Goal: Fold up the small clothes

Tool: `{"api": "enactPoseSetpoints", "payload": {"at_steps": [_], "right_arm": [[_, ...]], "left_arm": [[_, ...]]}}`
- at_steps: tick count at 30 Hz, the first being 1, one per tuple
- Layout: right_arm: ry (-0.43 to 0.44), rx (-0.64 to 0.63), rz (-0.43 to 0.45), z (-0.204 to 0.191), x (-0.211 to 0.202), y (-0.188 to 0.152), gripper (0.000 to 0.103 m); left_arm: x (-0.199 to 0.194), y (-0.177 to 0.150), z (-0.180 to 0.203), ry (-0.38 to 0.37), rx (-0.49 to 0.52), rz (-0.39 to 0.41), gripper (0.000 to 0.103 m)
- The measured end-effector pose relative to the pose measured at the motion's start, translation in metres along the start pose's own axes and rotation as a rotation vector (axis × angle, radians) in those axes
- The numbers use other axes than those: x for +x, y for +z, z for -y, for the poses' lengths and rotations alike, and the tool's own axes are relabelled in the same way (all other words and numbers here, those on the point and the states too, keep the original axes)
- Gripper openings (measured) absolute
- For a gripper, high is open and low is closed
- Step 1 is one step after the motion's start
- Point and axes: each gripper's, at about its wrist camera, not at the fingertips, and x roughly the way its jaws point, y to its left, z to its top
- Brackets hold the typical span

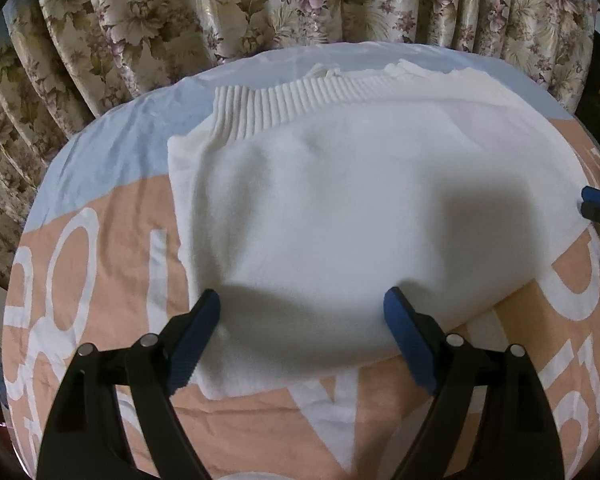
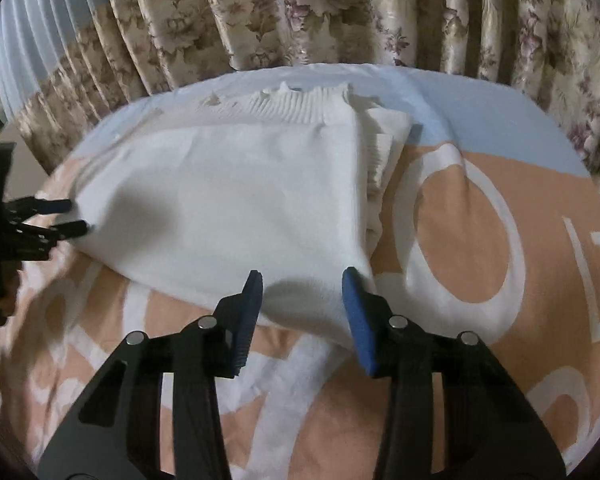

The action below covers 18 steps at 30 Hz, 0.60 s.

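the white sweater (image 1: 340, 200) looks soft, light and floppy on the bedsheet (image 1: 112, 240). the left gripper (image 1: 302, 312) and right gripper (image 2: 302, 292) both gape wide, holding nothing. take it at the near hem corners.

A room in a home, most likely a bedroom.

A soft surface is covered by a peach and pale blue printed sheet with big white letters (image 1: 112, 216), and behind its far edge hang pleated, shiny floral curtains in beige and purple (image 2: 340, 8).
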Motion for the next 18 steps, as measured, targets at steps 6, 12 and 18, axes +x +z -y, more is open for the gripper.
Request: {"api": "enactPoseSetpoints", "payload": {"at_steps": [6,12,18], "right_arm": [[0.084,0.058,0.058,0.012,-0.024,0.04,0.092],[-0.022,0.037,0.004,0.024,0.008,0.065,0.094],[0.033,0.119,-0.037,0.033,0.037,0.069,0.093]], "left_arm": [[-0.014,0.028,0.004,-0.031,-0.023,0.029,0.085],[-0.003,0.049,0.007,-0.022,-0.117,-0.014,0.086],[0.011,0.06,0.013,-0.019,-0.159,-0.058,0.09]]}}
